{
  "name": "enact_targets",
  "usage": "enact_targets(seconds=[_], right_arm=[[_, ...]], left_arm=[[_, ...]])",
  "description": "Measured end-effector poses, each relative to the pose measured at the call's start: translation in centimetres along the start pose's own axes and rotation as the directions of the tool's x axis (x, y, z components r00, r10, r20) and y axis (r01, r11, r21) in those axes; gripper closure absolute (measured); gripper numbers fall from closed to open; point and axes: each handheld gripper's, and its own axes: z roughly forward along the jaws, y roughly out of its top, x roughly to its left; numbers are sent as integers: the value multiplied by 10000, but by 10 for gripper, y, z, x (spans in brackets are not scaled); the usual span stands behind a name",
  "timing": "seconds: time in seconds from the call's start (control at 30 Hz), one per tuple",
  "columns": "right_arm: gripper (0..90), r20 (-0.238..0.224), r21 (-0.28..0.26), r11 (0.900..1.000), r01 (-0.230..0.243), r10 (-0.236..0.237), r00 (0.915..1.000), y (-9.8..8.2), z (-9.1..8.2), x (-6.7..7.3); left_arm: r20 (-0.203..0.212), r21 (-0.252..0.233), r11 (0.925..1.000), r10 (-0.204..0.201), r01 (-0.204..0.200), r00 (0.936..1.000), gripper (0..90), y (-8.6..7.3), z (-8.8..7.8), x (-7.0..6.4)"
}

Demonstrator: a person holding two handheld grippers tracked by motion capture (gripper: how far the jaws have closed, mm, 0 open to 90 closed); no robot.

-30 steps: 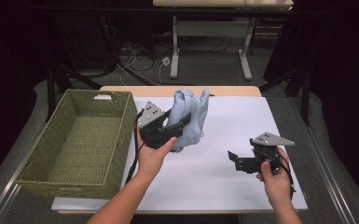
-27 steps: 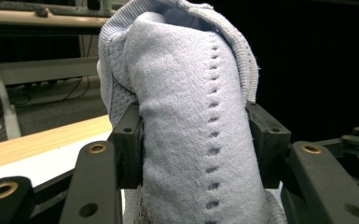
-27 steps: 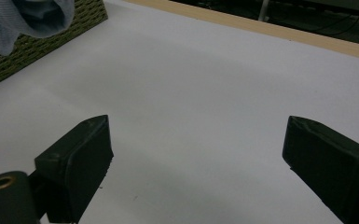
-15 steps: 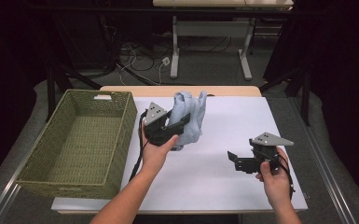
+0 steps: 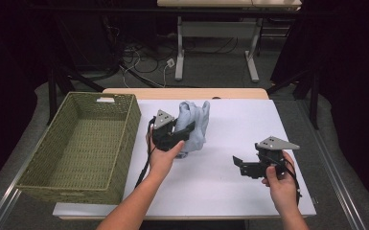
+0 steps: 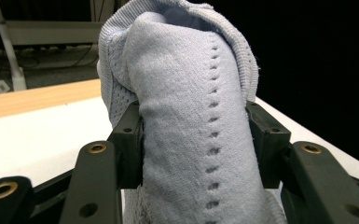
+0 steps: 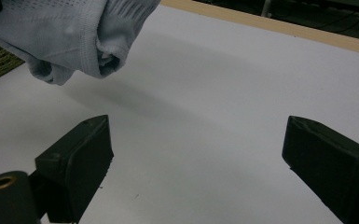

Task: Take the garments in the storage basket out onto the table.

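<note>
A pale blue knitted garment (image 5: pixel 195 123) is bunched up and held above the white table top (image 5: pixel 230 120), beside the basket. My left gripper (image 5: pixel 188 130) is shut on it. In the left gripper view the cloth (image 6: pixel 196 121) is squeezed between both black jaws and bulges above them. My right gripper (image 5: pixel 236 163) stands open over the table's right front part, nothing between its jaws. In the right gripper view the garment (image 7: pixel 70 32) hangs at the upper left, clear of the table, and my right gripper (image 7: pixel 196 158) has bare white table between its fingertips.
A green woven basket (image 5: pixel 127 129) with nothing in it stands along the table's left side. The wooden table edge (image 5: pixel 187 93) runs along the back. Behind it are desk legs and cables (image 5: pixel 148 62) on the floor.
My left gripper has sunk a little and shifted toward the basket with the garment in it. The right gripper has not moved.
</note>
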Motion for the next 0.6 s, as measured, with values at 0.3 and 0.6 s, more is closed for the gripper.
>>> enact_targets(seconds=[0.3, 0.6], right_arm=[[79, -35, -12, 10000, 8, -8, 10000, 0, 1, 1], [80, -83, 108, 9999, 56, -55, 10000, 0, 2, 1]], left_arm=[[38, 462, 9989, 20, -22, 10000, 488, -12, 15, -2], [79, 927, 9956, -140, 132, 9999, 485, -25, 27, -2]])
